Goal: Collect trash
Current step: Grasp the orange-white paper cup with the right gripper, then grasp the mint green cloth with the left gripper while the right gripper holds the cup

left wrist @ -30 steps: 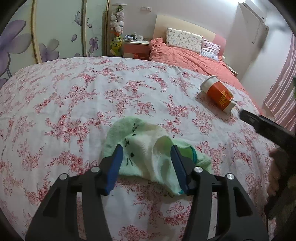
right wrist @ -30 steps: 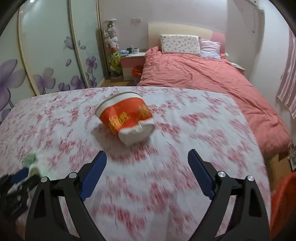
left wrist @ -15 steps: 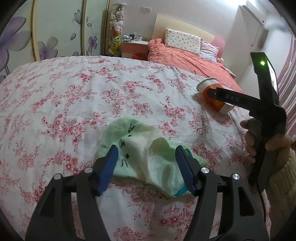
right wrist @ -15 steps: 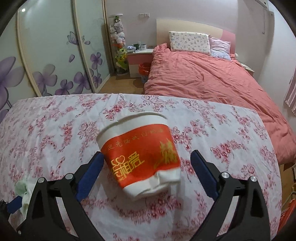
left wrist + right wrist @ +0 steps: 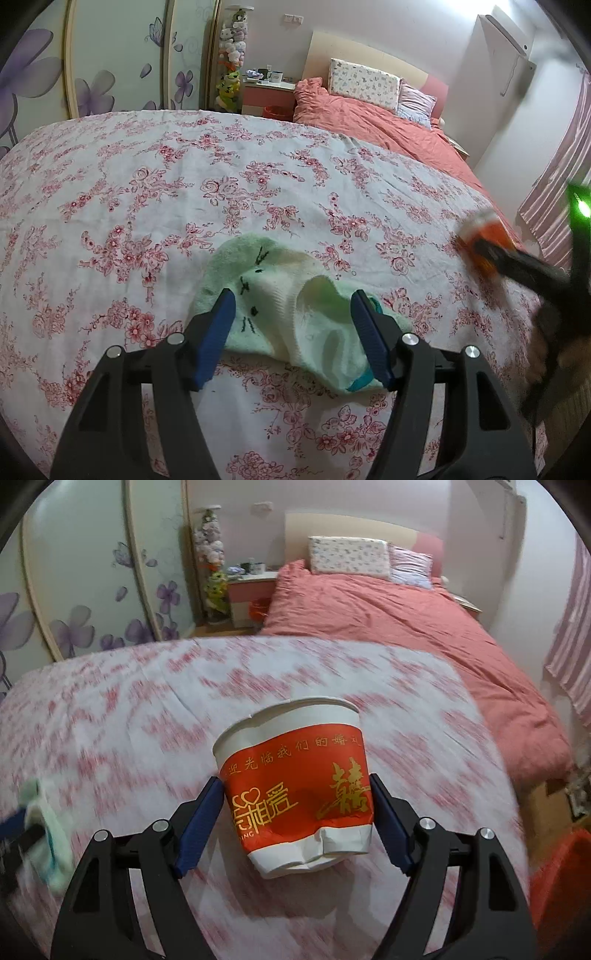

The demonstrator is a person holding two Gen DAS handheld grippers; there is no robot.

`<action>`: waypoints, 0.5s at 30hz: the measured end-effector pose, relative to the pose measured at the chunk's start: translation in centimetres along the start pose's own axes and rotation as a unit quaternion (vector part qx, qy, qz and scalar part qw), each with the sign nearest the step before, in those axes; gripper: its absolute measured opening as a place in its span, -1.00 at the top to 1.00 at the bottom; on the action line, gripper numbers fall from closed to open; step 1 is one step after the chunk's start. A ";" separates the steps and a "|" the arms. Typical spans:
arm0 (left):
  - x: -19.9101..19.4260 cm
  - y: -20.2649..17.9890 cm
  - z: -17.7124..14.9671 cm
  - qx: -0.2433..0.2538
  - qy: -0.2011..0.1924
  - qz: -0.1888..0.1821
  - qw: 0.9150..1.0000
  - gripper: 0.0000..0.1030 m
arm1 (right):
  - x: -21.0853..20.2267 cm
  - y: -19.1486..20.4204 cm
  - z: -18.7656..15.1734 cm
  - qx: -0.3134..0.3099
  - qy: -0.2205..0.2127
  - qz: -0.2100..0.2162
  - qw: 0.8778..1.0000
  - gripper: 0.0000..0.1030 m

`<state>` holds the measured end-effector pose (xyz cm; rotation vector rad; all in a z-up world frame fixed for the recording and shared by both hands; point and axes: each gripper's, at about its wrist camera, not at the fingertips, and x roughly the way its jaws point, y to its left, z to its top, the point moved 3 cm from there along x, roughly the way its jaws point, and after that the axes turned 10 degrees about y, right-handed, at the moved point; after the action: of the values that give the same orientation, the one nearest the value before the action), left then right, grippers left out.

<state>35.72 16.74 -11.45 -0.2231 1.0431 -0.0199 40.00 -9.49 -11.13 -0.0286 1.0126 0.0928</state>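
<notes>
On the flowered bedspread (image 5: 155,192) closest to me, the left gripper (image 5: 291,328) stood with its blue jaws apart on either side of a pale green sock (image 5: 280,314). The jaws had just been opening a little, the cloth lay slack between them, and neither pad looked to be pressing it, so I judged the sock was not held. It was not obviously trash either, and one risk I saw was that it might be swept up with the rubbish if that claw closed again. Off to the right, the right gripper (image 5: 297,812) had just been closing, and its pads were now against both sides of a red and white paper cup (image 5: 295,790) lying tipped on the spread, its mouth turned away from me. Its base was already crumpled. I thought a hard squeeze on such thin card could fold it flat or make it squirt out between the pads, and the soft bedding gave nothing firm to push against. I could not see into the cup, so whether any dregs might spill onto the sheet I could not tell. A red bin-like shape (image 5: 554,878) showed at the lower right edge, its inside hidden. Farther back the coral bed (image 5: 388,613) lay with two pillows, beside a nightstand (image 5: 251,587) with small mugs on it.
</notes>
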 end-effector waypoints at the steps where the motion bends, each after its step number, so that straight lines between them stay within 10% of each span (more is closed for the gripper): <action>1: 0.0 0.0 0.0 0.000 0.000 0.000 1.000 -0.24 | -0.5 -0.6 -0.8 0.005 0.003 -0.001 1.000 -0.50; 15: 0.0 -0.1 0.0 -0.002 -0.001 -0.006 1.000 -0.26 | -5.7 -3.5 -10.4 0.057 -0.012 -0.050 0.997 -0.51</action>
<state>35.68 16.61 -11.43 -0.2334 1.0400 -0.0279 28.51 -14.01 -11.83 0.0251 0.9897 -0.0558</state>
